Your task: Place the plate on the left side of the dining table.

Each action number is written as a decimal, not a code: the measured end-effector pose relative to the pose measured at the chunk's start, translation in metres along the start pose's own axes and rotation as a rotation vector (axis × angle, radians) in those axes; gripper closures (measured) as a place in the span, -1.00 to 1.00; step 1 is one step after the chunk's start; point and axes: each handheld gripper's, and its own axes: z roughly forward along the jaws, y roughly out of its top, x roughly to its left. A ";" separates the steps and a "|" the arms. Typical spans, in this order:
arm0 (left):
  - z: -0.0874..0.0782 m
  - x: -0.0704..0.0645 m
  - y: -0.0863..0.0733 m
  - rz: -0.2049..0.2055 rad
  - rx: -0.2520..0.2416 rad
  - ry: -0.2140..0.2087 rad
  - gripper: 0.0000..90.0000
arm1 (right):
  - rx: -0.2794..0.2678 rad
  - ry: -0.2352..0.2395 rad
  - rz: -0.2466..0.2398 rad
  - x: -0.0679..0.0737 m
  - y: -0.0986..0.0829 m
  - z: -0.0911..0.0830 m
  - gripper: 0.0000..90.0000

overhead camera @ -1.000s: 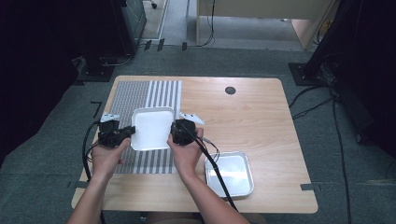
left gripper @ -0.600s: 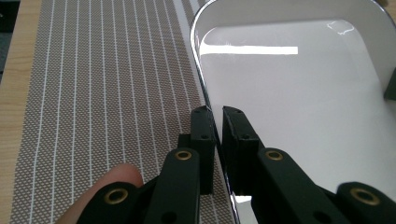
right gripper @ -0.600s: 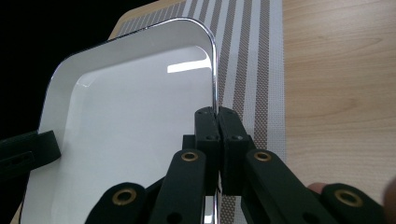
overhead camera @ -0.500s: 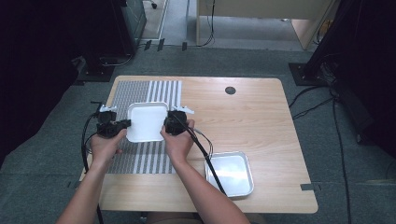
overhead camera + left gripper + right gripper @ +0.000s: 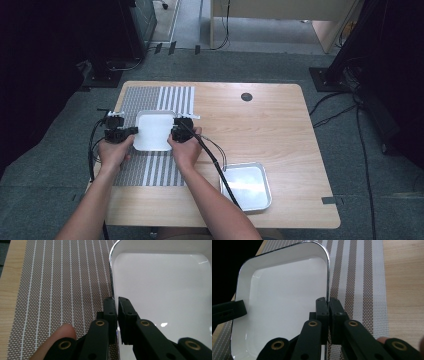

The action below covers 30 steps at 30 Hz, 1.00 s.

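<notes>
Both grippers, left gripper and right gripper, pinch the rims of the white tray. It has moved farther up the striped mat, so the carry looks underway.

Over the last second the white square enamel tray with the chrome rim has travelled away from the person and slightly leftward across the striped woven placemat, carried between the left gripper and the right gripper, each clamped on one side rim. Both hands have gone forward with it, so more of the forearms now lies over the bench, and more of the placemat's near part is uncovered.
</notes>
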 end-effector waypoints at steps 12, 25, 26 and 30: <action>0.018 0.014 0.009 -0.019 0.031 0.031 0.92 | 0.045 -0.006 0.015 0.003 0.003 0.029 0.93; 0.031 0.028 0.019 -0.091 0.045 0.006 0.95 | 0.024 -0.029 0.021 0.007 0.007 0.046 0.91; 0.031 0.028 0.019 -0.094 0.043 0.007 0.95 | 0.023 -0.032 0.021 0.007 0.007 0.047 0.91; 0.034 0.027 0.018 -0.084 0.036 0.015 0.93 | 0.023 -0.027 0.014 0.006 0.007 0.048 0.89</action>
